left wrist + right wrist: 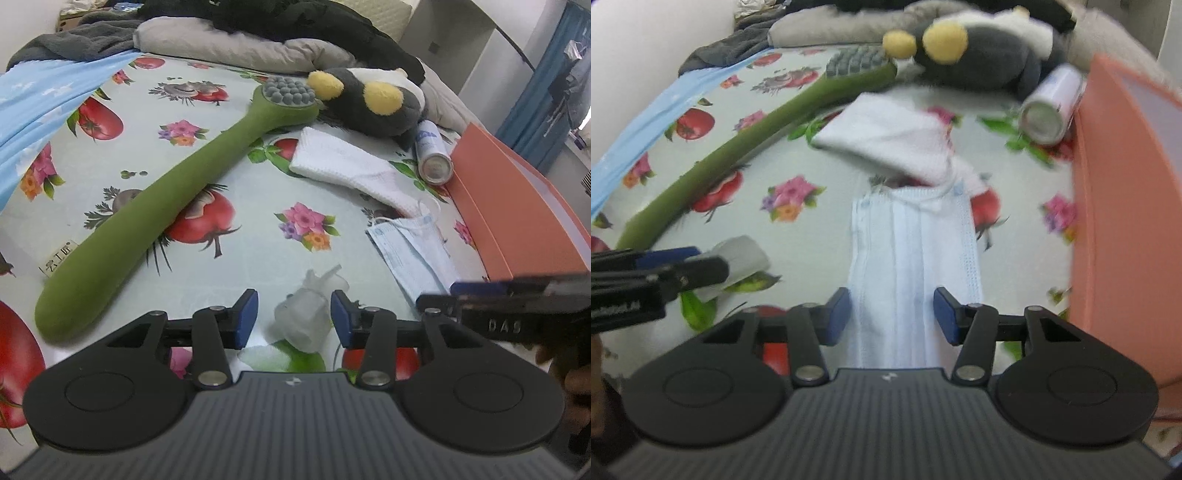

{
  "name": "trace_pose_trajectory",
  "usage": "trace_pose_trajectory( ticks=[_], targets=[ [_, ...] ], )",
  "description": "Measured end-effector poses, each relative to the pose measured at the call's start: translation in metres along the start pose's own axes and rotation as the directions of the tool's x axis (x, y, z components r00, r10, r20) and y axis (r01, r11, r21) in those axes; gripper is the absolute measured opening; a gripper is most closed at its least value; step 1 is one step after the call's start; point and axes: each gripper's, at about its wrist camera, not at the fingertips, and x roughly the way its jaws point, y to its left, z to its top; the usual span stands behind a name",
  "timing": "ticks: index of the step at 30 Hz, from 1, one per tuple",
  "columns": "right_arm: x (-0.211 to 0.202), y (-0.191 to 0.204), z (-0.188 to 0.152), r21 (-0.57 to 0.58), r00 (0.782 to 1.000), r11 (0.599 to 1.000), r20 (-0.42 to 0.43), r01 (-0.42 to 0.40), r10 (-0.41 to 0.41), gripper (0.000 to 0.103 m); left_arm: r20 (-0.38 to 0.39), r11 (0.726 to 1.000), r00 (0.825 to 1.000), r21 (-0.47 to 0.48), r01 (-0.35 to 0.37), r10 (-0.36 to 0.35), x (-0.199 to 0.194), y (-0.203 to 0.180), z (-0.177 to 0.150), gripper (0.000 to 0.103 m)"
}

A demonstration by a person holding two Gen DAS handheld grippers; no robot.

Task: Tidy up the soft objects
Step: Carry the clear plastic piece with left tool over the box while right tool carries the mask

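My left gripper [294, 317] is open, its blue pads on either side of a small translucent soft piece [306, 314] lying on the flowered sheet. My right gripper [892, 314] is open above a light blue face mask [912, 266], which also shows in the left wrist view [410, 251]. A white folded cloth [351, 166] lies beyond the mask [886, 140]. A grey and yellow plush toy [369, 99] sits at the far side [967, 48]. A long green brush with grey nubs [166, 192] lies diagonally on the left [738, 147].
An orange box [517, 210] stands along the right edge [1126, 221]. A spray can [434, 155] lies beside it [1049, 110]. Grey pillows and dark blankets [240, 40] are piled at the far end. A blue cloth [48, 99] covers the left side.
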Motion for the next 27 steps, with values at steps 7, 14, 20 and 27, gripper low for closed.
trace_pose_trajectory(
  ticks=[7,14,20,27],
  targets=[
    [-0.011,0.006,-0.01,-0.018,1.0,1.0,-0.021,-0.022,0.022,0.007,0.019,1.0,1.0,-0.026,-0.016,0.017,0.0,-0.003,0.002,0.026],
    [-0.046,0.007,-0.017,-0.003,0.999,1.0,0.035,-0.025,0.025,0.007,0.027,0.999,0.999,-0.03,-0.035,0.036,-0.016,-0.014,0.001,0.024],
    [-0.07,0.008,-0.022,0.006,0.997,1.0,0.068,-0.023,0.022,0.007,0.048,0.998,0.998,-0.037,-0.046,0.048,-0.039,-0.029,0.002,0.024],
    [-0.104,0.009,-0.02,0.014,0.992,0.999,0.124,-0.039,0.037,0.007,0.054,0.998,0.998,-0.055,-0.023,0.026,-0.071,-0.049,0.004,0.024]
  ],
)
